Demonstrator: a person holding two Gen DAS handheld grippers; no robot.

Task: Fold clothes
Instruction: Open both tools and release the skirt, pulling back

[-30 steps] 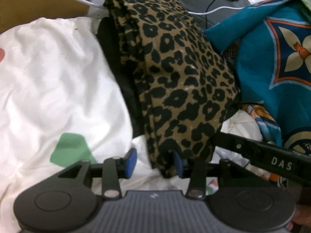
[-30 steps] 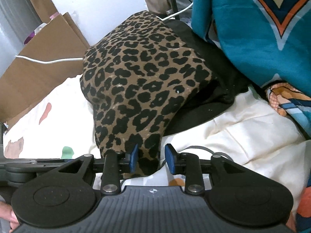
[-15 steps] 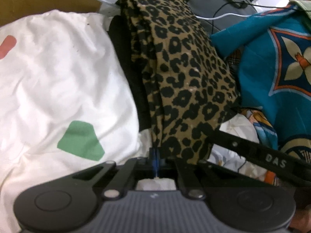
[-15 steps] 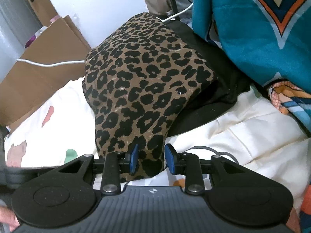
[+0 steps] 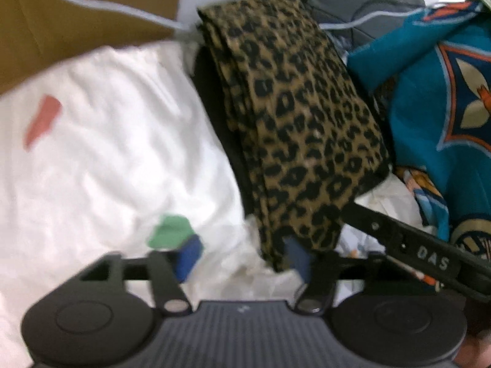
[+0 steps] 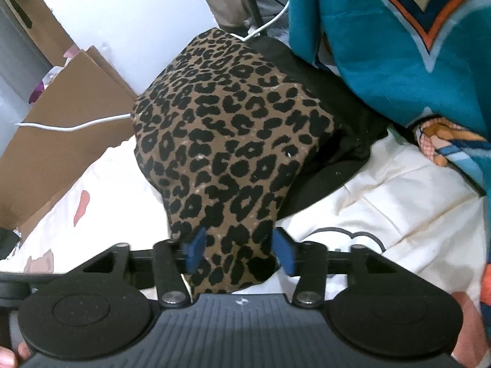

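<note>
Leopard-print cloth (image 6: 227, 141) lies folded into a narrow, several-layer stack on top of a black garment (image 6: 343, 141), which rests on the white bed sheet (image 5: 101, 153). In the left wrist view the layered fold edges of the cloth run along its left side, and the near end overhangs the sheet just in front of the tools.

Left tool (image 5: 242, 254): jaws spread wide, gripping nothing. Its right pad touches or sits just beside the near corner of the cloth; its left pad is over the sheet near a green patch (image 5: 170, 230).

Right tool (image 6: 239, 251): jaws apart, one on each side of the near end of the cloth. No pinch on the fabric is visible; contact at the pads cannot be confirmed.

Task status, as judged from the layout: the cloth appears fully folded and set on the pile, so this item is at or near completion. Remaining work is likely to clear both tools from the stack without dragging the overhanging end. A teal patterned fabric (image 6: 399, 46) lies bunched to the right, unfolded, and may be a further item
</note>
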